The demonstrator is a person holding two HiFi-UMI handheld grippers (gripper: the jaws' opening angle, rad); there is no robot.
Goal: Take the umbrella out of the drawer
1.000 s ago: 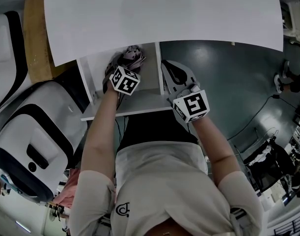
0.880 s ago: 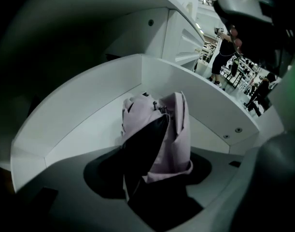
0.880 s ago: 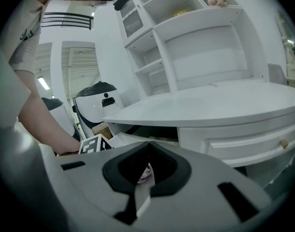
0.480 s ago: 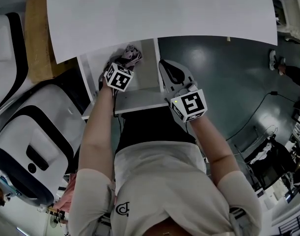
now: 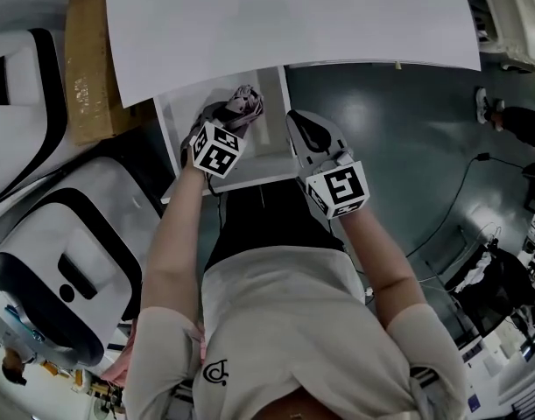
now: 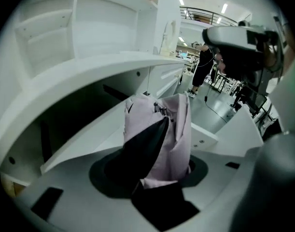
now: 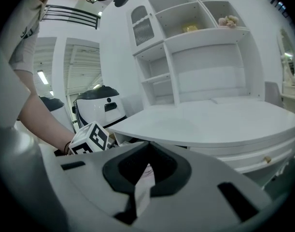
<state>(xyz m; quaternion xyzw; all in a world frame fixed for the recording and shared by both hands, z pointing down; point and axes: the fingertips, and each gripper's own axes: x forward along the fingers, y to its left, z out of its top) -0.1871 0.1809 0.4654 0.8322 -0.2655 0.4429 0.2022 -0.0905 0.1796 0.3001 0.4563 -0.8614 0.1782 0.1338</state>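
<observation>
Lilac-pink umbrella [image 6: 159, 139]: folded, fabric bunched, gripped within the outline of the open drawer, near its back.
Left hand-held gripper [image 5: 227, 119]: jaws clamped on the umbrella's lower part.
Right hand-held gripper [image 5: 304, 128]: jaws narrow, only a slit between them with a white strip showing in it; just beside the drawer's right wall.
Drawer [image 5: 272, 138]: white, pulled out from under the desk.
Desk [image 5: 293, 16]: white top, overhanging the drawer's back.
</observation>
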